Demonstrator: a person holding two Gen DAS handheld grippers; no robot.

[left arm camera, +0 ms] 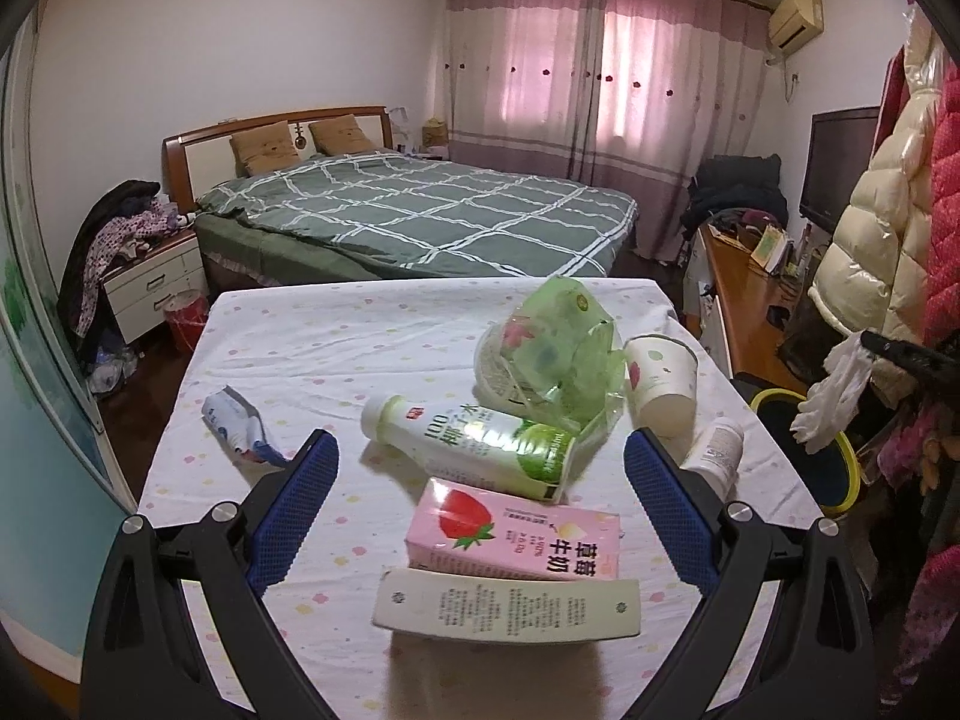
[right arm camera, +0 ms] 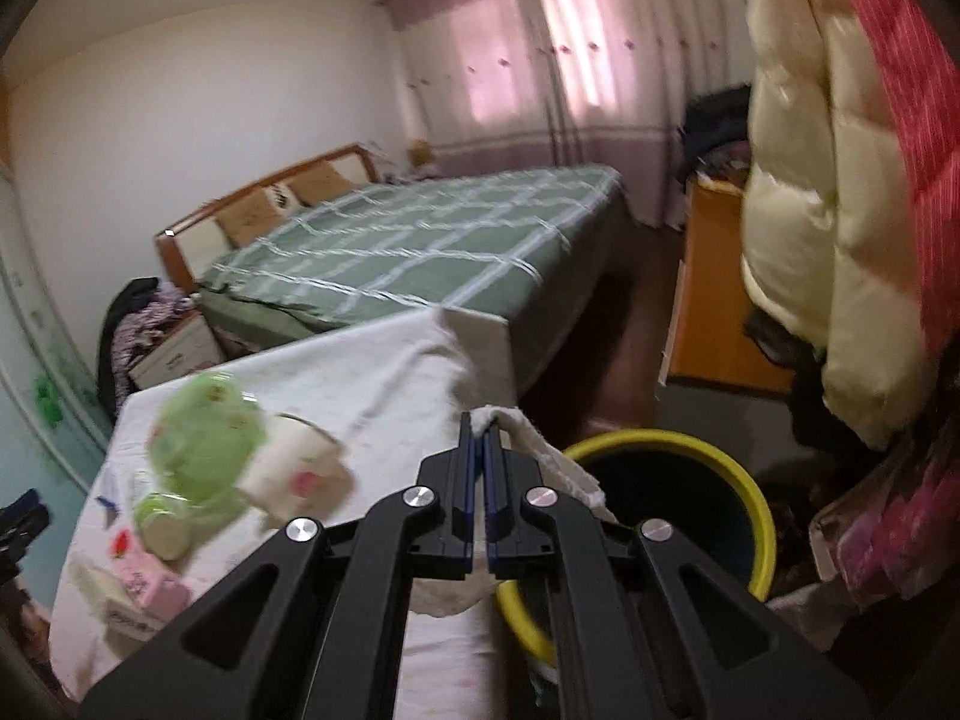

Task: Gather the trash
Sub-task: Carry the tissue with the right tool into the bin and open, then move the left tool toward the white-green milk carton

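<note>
I see a bed (left arm camera: 420, 216) with green checked quilt, pink curtains (left arm camera: 600, 78), nightstand (left arm camera: 153, 282), television (left arm camera: 840, 162), cream puffer coat (right arm camera: 804, 228).

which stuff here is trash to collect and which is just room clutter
For the job: white tissue in the right tongs, yellow-rimmed bin, pink strawberry milk carton, green-capped bottle, paper cup, green plastic wrapper, crumpled packet, left tongs.

Just lying about: bed, hanging coats, TV.

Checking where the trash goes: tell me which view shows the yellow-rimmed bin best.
The right wrist view: the yellow-rimmed bin sits close, its dark opening visible beside the right gripper, shut on a white tissue. The left wrist view shows only part of its rim past the table's edge.
</note>
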